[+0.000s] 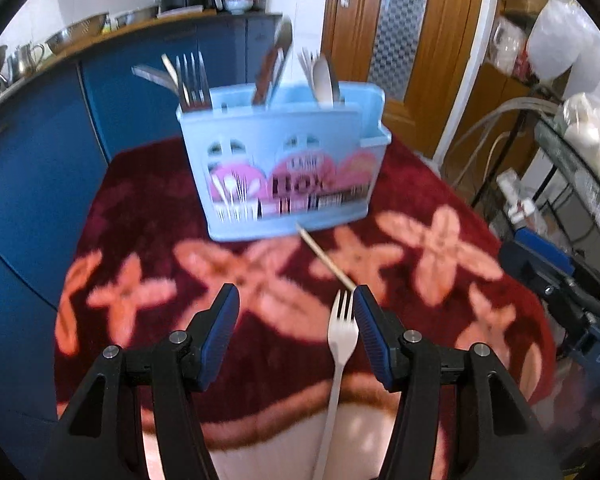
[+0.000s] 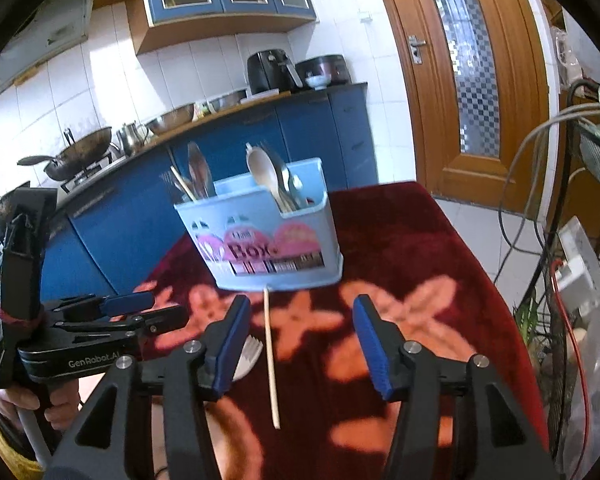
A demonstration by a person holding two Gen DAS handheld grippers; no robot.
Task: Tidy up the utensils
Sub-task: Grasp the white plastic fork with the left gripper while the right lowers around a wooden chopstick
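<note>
Caddy [image 1: 284,168]: back of cloth [image 1: 148,208], already loaded with forks, spoons.
Your grippers: left [image 1: 296,336] jaws spread, fork between them, ungripped; right [image 2: 298,344] jaws spread, empty.
Fork [image 1: 342,336]: loose on cloth, tines toward caddy, handle toward you.
Chopstick [image 2: 270,356]: loose, lengthwise, far tip touching caddy base.
Your remainder, likely: those two.

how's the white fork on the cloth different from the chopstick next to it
The white fork is white plastic, broad at its tined head; the chopstick is tan, thin and plain. The fork sits between the left gripper fingers; the chopstick lies outside them. Both lie flat on the cloth.
</note>
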